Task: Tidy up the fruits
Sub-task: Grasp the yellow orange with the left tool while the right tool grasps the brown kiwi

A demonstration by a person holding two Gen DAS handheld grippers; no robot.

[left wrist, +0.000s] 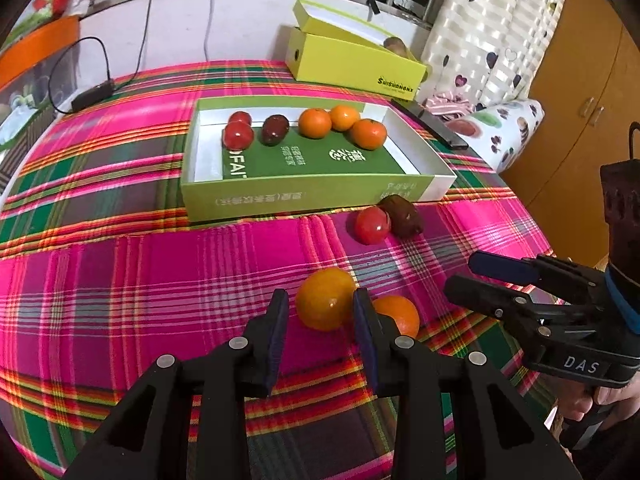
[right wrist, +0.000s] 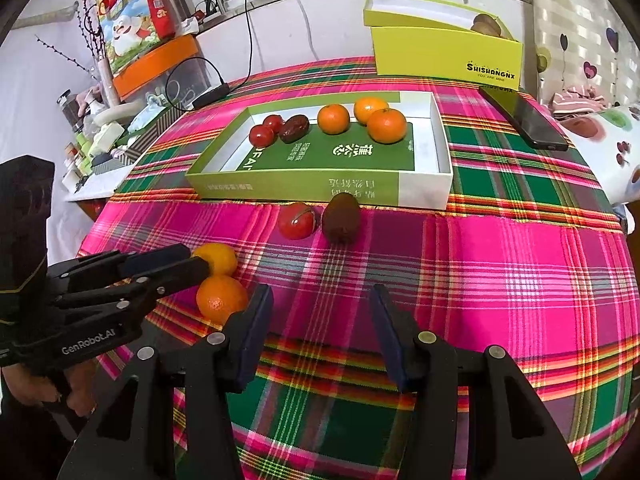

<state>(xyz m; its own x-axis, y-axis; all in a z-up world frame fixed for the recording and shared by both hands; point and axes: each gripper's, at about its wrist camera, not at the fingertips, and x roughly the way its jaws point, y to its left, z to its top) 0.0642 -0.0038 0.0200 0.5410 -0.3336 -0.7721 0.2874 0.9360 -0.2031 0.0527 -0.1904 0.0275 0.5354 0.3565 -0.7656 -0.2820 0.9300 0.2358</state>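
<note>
A shallow green tray (right wrist: pixel 280 182) sat on the plaid cloth (right wrist: pixel 500 272) and held two tomatoes (right wrist: pixel 262 135), one dark date (right wrist: pixel 294 128) and three oranges (right wrist: pixel 334 119) in a row along its far side. Behind it stood a yellow box (right wrist: pixel 444 58) with its lid askew and a brownish fruit (right wrist: pixel 486 24) showing inside. Just in front of the tray lay a loose tomato (right wrist: pixel 297 221) beside a kiwi (right wrist: pixel 341 218).

Nearer, two more oranges touched each other. The left gripper (left wrist: pixel 321 305) had its narrow jaws on either side of the far orange (left wrist: pixel 325 298), the right pad against it; whether it truly gripped could not be told. The near orange (right wrist: pixel 221 298) lay free. The right gripper (right wrist: pixel 320 294) hung partly open over bare cloth, holding nothing.
</note>
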